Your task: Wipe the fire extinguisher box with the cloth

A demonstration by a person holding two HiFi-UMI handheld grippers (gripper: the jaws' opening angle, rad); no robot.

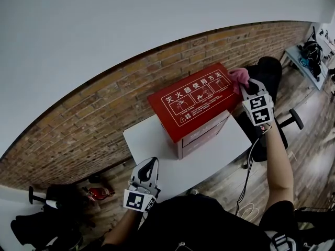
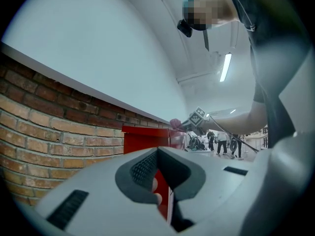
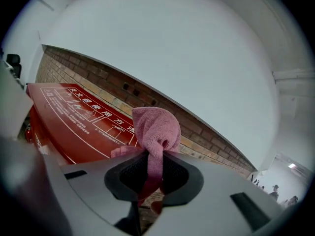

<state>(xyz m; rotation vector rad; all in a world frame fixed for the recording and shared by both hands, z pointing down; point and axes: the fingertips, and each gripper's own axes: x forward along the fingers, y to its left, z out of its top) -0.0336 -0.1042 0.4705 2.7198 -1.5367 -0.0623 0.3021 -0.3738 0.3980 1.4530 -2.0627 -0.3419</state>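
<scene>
The red fire extinguisher box (image 1: 194,104) stands on a white table (image 1: 157,140), its top printed with white characters and diagrams. It also shows in the right gripper view as the red box (image 3: 74,122) and in the left gripper view as the red box (image 2: 142,139). My right gripper (image 1: 246,88) is at the box's far right corner, shut on a pink cloth (image 1: 239,76). The pink cloth (image 3: 155,129) bunches out of the jaws, over the lid's right end. My left gripper (image 1: 148,170) is low at the table's near left edge, jaws together with nothing between them.
A brick wall (image 1: 94,114) runs right behind the box and table. A black office chair (image 1: 269,75) sits to the right of the table on the wood floor. A desk with gear (image 1: 309,56) stands at far right. People (image 2: 221,141) stand far off.
</scene>
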